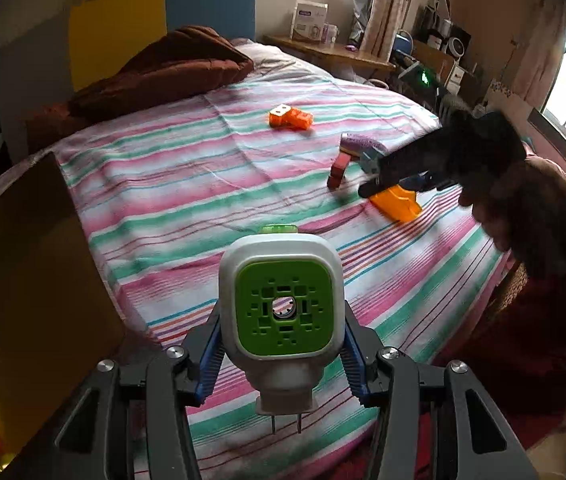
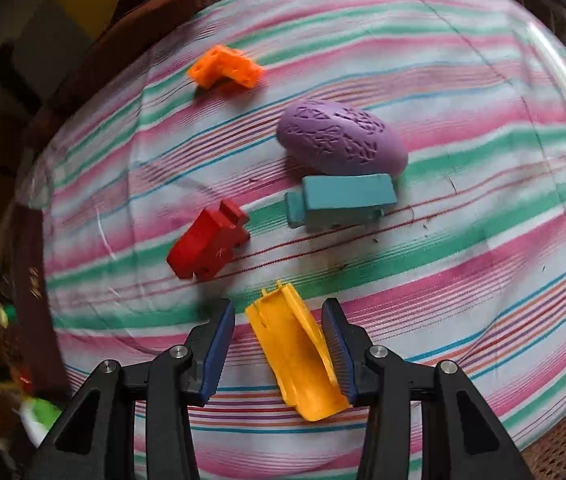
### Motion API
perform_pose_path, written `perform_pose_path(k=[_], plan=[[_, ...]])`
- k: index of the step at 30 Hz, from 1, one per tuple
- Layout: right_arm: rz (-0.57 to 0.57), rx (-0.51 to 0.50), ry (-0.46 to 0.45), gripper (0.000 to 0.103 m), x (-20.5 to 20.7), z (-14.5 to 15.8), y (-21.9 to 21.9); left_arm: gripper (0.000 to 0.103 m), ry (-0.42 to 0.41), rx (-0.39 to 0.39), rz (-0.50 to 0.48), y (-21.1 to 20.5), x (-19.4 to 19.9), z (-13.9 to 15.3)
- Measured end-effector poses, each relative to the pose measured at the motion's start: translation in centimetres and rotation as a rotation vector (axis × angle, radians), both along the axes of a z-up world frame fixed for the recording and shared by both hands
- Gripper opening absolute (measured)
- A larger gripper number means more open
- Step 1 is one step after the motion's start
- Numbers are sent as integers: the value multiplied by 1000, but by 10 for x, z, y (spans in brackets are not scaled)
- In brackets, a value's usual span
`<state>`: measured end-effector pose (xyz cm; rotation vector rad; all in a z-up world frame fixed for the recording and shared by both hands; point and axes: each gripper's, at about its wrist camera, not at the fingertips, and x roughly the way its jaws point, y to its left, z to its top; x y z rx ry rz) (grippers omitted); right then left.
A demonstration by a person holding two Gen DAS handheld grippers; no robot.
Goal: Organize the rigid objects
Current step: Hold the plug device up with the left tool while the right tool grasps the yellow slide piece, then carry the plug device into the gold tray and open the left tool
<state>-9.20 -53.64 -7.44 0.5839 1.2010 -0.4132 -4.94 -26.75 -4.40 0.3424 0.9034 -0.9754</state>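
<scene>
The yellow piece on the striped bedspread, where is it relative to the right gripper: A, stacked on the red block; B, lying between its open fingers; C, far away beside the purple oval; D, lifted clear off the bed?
B: the yellow piece lies on the bedspread between the spread fingers of the right gripper.

Striped cotton-like bedsheet [image 2: 463, 240], matt and woven, lightly creased. Smooth glossy white and green plastic plug-in device [image 1: 281, 308] with thin metal prongs. Matt purple oval piece [image 2: 341, 138], surface cut with an engraved pattern. Yellow plastic piece [image 2: 297, 354], slightly shiny. Red block [image 2: 207, 246] and blue block [image 2: 341, 200], matt, painted look. Orange perforated plastic piece [image 2: 225, 67]. Black matt plastic tongs with ribbed blue pads [image 2: 339, 344] and shiny metal rivets. Plush brown blanket [image 1: 163, 68]. Matt brown cardboard [image 1: 39, 280].
</scene>
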Motion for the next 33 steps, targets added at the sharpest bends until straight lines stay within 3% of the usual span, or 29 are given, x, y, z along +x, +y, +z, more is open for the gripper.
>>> perform_pose_path(k=[1,5,7,11,15,19,21,22,23,28,33], plan=[[24,-42,1,47,0,0,6,52,-2,-3,7,2,1,2],[128,-165,16,70,9,-4,32,52,-2,-27,45,15,5,12],[154,-207,36,74,12,-5,40,52,-2,-37,57,20,7,15],[73,-105,-8,74,5,1,29,52,1,-58,78,33,11,22],[-39,-22,-53,69,-12,4,7,52,5,-69,98,40,14,24],[-19,-48,-24,67,-12,4,6,52,7,-74,121,47,17,26],[3,-101,13,57,-7,0,17,52,9,-78,138,52,21,28],[13,-133,29,37,-6,0,21,52,9,-79,146,54,23,29],[25,-165,37,25,-4,0,25,52,9,-79,157,57,25,30],[93,-252,48,25,7,-3,45,52,-28,-91,226,74,35,43],[97,-217,26,28,3,-2,42,52,-99,-78,332,95,47,53]])
